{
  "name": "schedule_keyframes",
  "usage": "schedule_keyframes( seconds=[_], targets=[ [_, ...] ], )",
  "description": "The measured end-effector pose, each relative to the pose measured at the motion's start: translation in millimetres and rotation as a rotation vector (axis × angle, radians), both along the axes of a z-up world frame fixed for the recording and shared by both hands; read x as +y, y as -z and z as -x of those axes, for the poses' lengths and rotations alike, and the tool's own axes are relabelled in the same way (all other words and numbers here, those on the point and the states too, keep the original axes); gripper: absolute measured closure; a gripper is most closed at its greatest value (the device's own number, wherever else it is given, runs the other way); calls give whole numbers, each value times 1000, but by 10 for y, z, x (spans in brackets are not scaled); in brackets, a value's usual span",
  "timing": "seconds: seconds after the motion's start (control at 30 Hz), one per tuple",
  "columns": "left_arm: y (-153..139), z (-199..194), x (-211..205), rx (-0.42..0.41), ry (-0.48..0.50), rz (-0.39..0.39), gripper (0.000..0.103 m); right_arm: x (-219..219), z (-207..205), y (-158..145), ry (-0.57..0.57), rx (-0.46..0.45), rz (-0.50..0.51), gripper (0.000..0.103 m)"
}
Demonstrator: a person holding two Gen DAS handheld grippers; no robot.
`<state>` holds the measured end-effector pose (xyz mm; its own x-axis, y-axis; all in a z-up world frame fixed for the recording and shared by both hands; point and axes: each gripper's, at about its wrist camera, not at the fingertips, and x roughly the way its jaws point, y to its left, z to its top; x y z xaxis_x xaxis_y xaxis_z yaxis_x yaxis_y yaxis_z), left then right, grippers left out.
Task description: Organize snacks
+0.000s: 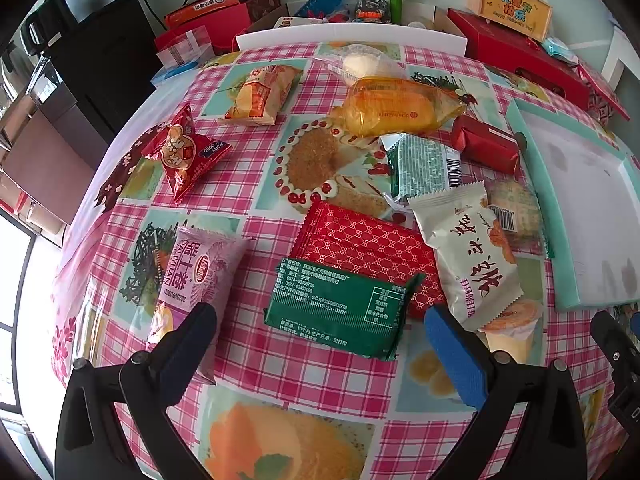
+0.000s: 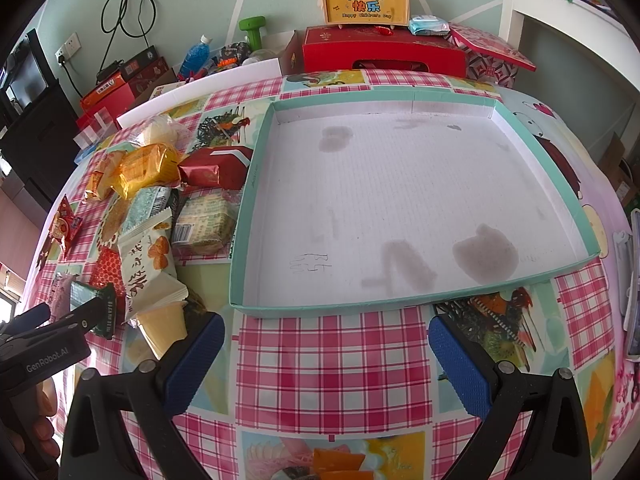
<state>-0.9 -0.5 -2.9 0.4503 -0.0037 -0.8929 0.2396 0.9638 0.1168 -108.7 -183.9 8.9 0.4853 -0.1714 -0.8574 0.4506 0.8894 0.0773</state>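
A table (image 2: 332, 364) is sitting under a glossy cloth of pink check squares broken up by printed food pictures. It is standing against a pale green wall, where a row of clutter is lining the far edge: one yellow gift box with a handle (image 2: 365, 0), one long red box (image 2: 380, 50) under it, one green dumbbell (image 2: 253, 30) and one blue bottle (image 2: 196, 56). A dark cabinet (image 1: 100, 52) is standing off to the left of the table.

One shallow teal-rimmed tray (image 2: 452, 298) with a stained white floor is lying on the right half of the table, holding nothing. The snacks are lying in a loose spread just left of it, several overlapping. Counting them in the left wrist view: one pink packet (image 1: 200, 276), one dark green packet (image 1: 340, 308), one flat red patterned packet (image 1: 368, 248), one white packet with brown script (image 1: 468, 260), one pale green packet (image 1: 420, 164), one dark red foil packet (image 1: 486, 144), one yellow bread bag (image 1: 396, 106), one orange-and-white bag (image 1: 262, 94), one red packet with a cartoon face (image 1: 182, 152), one clear bag with a white bun (image 1: 360, 64) and one small yellow cup (image 1: 508, 340).

The left gripper (image 1: 320, 344) is hanging wide over the dark green packet, touching nothing. The right gripper (image 2: 326, 356) is likewise spread wide above bare cloth, just short of the tray's near rim.
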Motion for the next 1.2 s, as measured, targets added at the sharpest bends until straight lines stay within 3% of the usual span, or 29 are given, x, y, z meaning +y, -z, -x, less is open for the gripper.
schedule_keyframes(
  seconds=[1.07,1.2],
  targets=[
    [12,10,18,-24,-4,33,0,28,-24,10,-17,12,2,0],
    [-115,3,152,-64,-53,44,0,126,-62,-26,-63,-9,-2,0]
  ],
)
